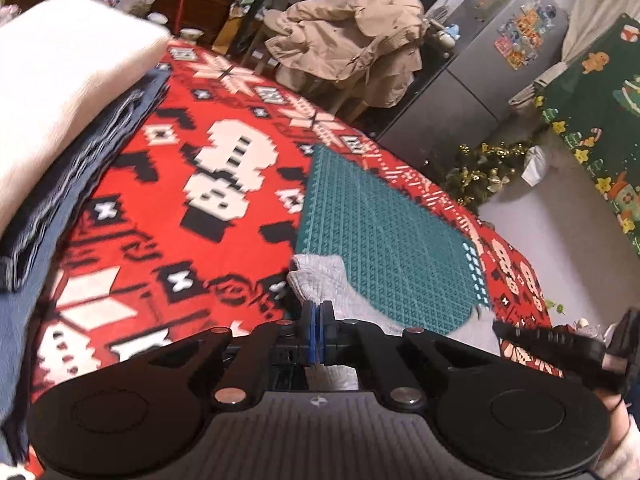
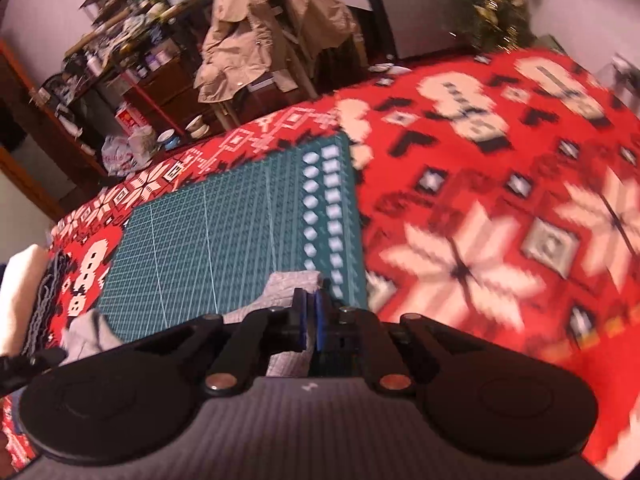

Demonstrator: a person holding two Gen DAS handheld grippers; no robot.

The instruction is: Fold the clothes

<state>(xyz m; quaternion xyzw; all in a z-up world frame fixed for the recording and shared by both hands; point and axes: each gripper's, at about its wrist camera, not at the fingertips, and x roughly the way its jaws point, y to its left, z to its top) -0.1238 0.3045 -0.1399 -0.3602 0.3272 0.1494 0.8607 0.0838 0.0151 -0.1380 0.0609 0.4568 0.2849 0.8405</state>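
Note:
A light grey garment [image 1: 320, 280] lies at the near edge of a green cutting mat [image 1: 380, 232] on a red patterned cloth. My left gripper [image 1: 318, 312] is shut on a bunched corner of the grey garment, its blue pads pressed together over the fabric. In the right wrist view the grey garment [image 2: 294, 284] rises in a fold over the green mat [image 2: 240, 236], and my right gripper [image 2: 311, 300] is shut on it. Another part of the grey garment [image 2: 90, 336] shows at the left, beside the other gripper. Most of the garment is hidden under the grippers.
A stack of folded clothes, white on top [image 1: 60, 80] and dark blue below [image 1: 80, 168], sits at the left on the red cloth [image 1: 180, 208]. A beige coat [image 1: 352, 36] hangs over a chair beyond the table, next to a grey fridge [image 1: 480, 64].

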